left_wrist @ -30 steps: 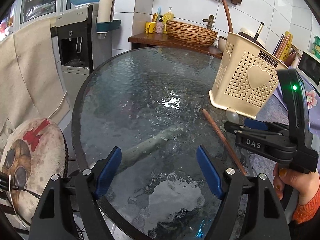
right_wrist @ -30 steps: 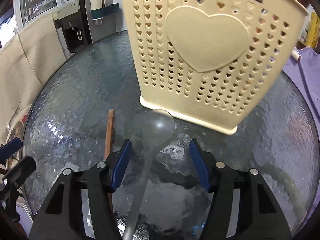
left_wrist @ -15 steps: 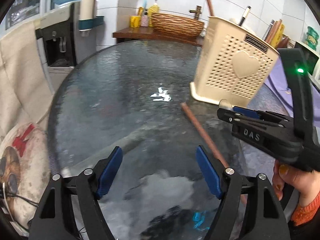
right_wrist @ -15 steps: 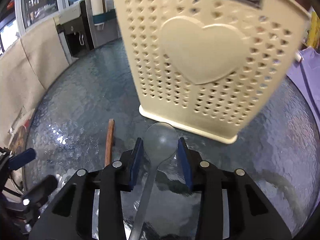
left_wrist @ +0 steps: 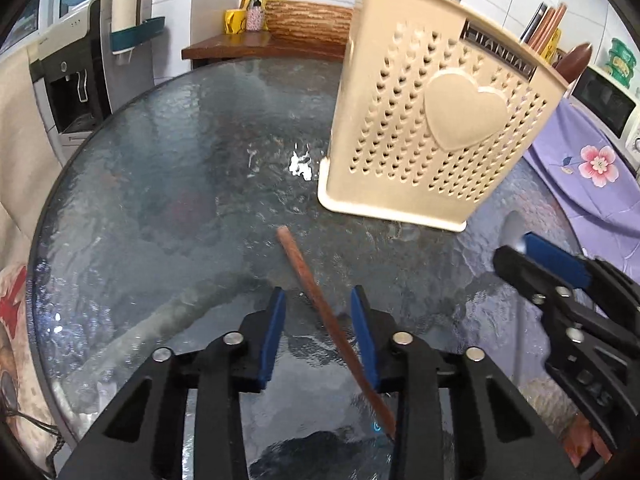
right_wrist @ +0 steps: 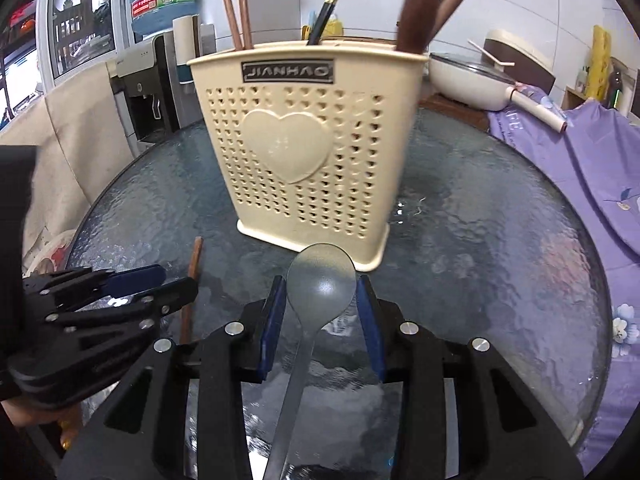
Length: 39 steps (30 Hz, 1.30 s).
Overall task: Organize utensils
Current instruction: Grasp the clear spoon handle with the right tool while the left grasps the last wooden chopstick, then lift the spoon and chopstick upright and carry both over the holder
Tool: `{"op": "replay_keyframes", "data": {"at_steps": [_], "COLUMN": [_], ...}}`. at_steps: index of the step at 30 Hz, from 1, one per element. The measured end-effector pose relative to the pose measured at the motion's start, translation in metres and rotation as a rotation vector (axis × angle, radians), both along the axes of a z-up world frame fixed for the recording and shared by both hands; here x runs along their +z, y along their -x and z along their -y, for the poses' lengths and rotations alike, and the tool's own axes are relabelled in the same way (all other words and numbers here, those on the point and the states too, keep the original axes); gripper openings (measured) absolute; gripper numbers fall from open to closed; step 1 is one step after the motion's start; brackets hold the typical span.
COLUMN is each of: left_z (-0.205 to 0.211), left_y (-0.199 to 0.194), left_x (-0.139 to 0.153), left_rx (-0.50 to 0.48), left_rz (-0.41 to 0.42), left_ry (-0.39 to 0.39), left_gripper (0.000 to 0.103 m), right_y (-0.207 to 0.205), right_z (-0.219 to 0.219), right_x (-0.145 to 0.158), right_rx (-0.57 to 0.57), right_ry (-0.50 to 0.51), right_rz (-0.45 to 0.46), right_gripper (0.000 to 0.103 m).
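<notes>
A cream perforated utensil holder [left_wrist: 432, 128] [right_wrist: 304, 160] stands on the round glass table [left_wrist: 160, 200], with several chopsticks and a brown spoon in it. A brown wooden chopstick [left_wrist: 320, 304] [right_wrist: 194, 256] lies on the glass between the jaws of my left gripper [left_wrist: 318, 296] [right_wrist: 176, 280]. Those jaws are closing; the stick runs near the right pad and a gap remains at the left pad. My right gripper [right_wrist: 321, 280] [left_wrist: 516, 252] is shut on the bowl of a grey spoon [right_wrist: 320, 280], held above the table in front of the holder.
A purple flowered cloth [left_wrist: 580, 160] [right_wrist: 580, 168] covers the table's right side. A cream pan [right_wrist: 468, 76] sits behind it. A water dispenser [left_wrist: 80, 80] and a round cushion [left_wrist: 12, 312] are off the left edge. A wicker basket [left_wrist: 308, 20] rests on the back shelf.
My left gripper has moved right over the chopstick and its jaws have narrowed around it. My right gripper has shut on the spoon's bowl and lifted it off the glass.
</notes>
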<state>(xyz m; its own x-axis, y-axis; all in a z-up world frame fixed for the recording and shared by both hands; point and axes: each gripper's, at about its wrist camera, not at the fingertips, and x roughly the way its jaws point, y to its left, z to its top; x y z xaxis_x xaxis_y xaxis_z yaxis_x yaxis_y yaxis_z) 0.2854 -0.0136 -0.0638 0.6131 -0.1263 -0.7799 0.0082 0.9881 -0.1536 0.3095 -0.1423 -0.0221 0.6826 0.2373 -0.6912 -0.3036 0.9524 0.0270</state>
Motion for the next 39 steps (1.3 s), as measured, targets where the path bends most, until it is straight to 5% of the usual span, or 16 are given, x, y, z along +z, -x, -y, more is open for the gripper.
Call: {"op": "replay_keyframes", "data": {"at_steps": [9,23,39], "left_z": [0.015,0.019,-0.003], "left_y": [-0.014,-0.025,0.036], "left_x": [0.002,0.006,0.103], "left_rx": [0.007,0.002,-0.078], "left_rz": [-0.013,0.006,0.265], "left_ry": [-0.052,-0.048,0.088], "left_gripper": [0.009,0.007,0.007], "right_y": [0.003,0.011,0.036], "right_z": [0.015,0.026,0.033], "right_x": [-0.002,-0.004,0.048], "right_rx": [0.003,0.009,0.072], "right_ry": [-0.026,-0.056,-0.174], "right_rz": [-0.002,-0.002,0.09], "right_gripper": [0.037,0.037,0.037]}}
